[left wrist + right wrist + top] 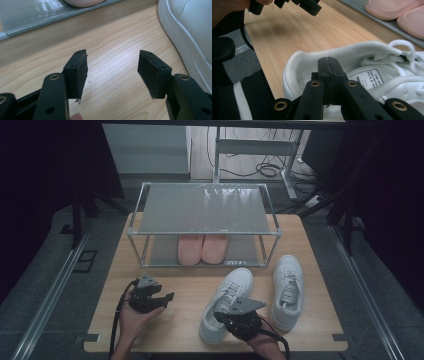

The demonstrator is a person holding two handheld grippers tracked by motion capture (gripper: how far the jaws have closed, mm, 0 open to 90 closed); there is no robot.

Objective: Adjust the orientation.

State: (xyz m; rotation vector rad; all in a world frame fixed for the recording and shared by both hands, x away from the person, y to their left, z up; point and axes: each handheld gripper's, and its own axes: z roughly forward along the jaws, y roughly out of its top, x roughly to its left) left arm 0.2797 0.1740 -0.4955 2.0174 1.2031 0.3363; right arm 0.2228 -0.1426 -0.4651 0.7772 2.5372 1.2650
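Note:
Two white sneakers lie on the wooden table [115, 320]: the left sneaker [226, 302] and the right sneaker [287, 290], toes toward the rack. My right gripper [225, 314] hovers over the left sneaker's heel. In the right gripper view its jaws [328, 60] are shut pad to pad, with nothing between them, just above the heel opening of the sneaker [307, 56]. My left gripper [167, 297] sits left of that shoe. It is open over bare wood [112, 60], with the sneaker's side [190, 30] at the right edge.
A two-level metal shoe rack [205, 210] stands at the back of the table. A pair of pink slippers [202, 248] sits on its lower shelf. The table's front edge is close behind both hands. Cables and a desk frame lie on the floor beyond.

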